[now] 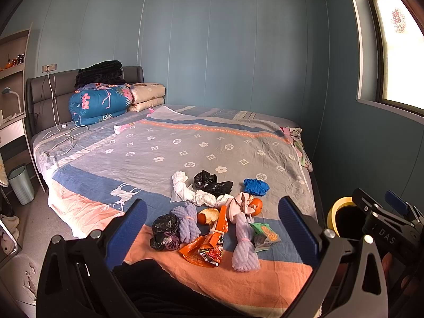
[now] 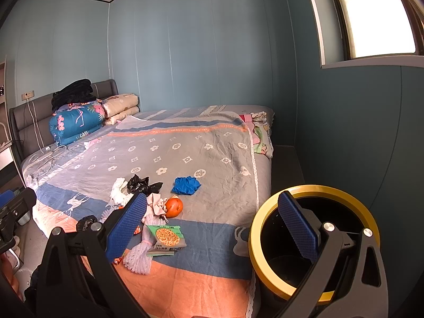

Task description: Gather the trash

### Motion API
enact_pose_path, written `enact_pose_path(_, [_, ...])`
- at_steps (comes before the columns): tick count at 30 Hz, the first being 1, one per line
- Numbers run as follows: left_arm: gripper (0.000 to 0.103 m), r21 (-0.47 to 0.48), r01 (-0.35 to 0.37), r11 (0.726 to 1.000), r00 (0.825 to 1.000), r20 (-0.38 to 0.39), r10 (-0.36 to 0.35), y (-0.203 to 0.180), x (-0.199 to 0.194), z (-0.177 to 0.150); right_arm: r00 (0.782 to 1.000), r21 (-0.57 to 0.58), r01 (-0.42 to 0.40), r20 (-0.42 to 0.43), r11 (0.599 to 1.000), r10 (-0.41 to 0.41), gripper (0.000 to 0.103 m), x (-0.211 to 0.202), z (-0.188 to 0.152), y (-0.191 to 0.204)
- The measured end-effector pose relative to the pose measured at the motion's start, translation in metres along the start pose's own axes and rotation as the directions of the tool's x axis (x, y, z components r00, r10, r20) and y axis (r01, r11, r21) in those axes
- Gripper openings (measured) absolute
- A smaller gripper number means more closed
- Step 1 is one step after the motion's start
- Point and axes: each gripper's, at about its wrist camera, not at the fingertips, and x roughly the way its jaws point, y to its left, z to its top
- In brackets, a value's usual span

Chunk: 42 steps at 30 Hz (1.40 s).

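Trash lies in a pile on the near end of the bed: an orange snack wrapper, purple foam nets, a green packet, black bags, white tissue, a blue glove and an orange. A black bin with a yellow rim stands at the bed's right corner. My left gripper is open and empty above the pile. My right gripper is open and empty, its right finger over the bin.
The patterned bedspread covers the bed; folded quilts and charger cables lie at the headboard. A pale bin and shelves stand at the left. The blue wall and a window are on the right.
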Motion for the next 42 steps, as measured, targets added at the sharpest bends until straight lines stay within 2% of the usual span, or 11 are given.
enact_pose_path(42, [0.096, -0.001, 0.001, 1.000, 1.000, -0.009, -0.001, 0.0013, 0.0010, -0.0077, 1.000, 0.002, 0.001, -0.011, 1.000, -0.001, 0.095, 0.0029, -0.0002, 0.0003])
